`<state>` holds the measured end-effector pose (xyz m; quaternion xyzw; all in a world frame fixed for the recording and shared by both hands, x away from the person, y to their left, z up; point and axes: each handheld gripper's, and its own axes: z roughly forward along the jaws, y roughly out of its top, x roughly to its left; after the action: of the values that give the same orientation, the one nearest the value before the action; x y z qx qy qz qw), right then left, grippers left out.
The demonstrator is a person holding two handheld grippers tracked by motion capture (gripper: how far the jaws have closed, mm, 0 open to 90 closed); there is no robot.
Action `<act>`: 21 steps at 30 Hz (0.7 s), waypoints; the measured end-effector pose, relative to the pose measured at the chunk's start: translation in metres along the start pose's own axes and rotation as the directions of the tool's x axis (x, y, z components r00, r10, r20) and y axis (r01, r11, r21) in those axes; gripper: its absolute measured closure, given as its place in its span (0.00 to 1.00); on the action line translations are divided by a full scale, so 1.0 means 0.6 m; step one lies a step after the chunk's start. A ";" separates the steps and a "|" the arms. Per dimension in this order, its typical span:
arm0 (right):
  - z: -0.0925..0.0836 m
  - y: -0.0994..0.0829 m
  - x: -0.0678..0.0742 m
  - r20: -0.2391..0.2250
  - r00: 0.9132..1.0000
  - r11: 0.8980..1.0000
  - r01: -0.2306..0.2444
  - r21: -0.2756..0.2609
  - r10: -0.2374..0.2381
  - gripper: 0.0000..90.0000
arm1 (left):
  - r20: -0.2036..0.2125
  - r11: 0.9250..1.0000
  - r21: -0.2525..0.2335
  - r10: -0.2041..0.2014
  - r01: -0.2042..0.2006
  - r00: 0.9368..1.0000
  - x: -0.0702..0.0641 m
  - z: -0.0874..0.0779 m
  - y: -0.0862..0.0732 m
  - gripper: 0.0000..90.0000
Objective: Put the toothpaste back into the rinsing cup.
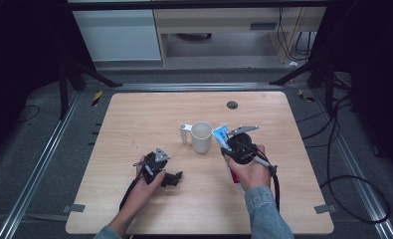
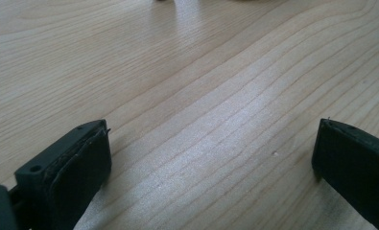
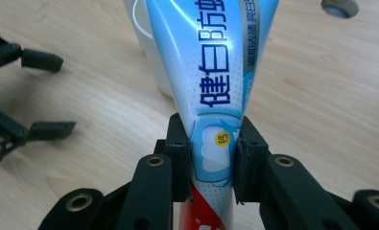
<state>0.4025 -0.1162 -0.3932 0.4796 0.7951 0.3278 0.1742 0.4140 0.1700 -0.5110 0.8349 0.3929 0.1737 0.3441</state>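
Right of the white cup, right gripper clamped the toothpaste tube; left gripper sat apart, empty.

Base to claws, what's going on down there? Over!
Right claw shut on toothpaste tube. Left claw open over table. White cup just ahead.

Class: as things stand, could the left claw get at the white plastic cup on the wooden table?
Probably yes: the left claw is open and holds nothing, and bare wooden table lies between it and the white plastic cup.
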 end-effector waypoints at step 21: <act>0.002 -0.007 0.014 0.053 0.999 0.973 -0.002 -0.232 0.014 0.81 | -0.001 1.000 0.000 0.000 0.000 1.000 0.000 0.000 0.000 0.00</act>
<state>0.3964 -0.1096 -0.3969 0.4679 0.7444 0.4060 0.2491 0.4139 0.1699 -0.5110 0.8347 0.3932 0.1741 0.3440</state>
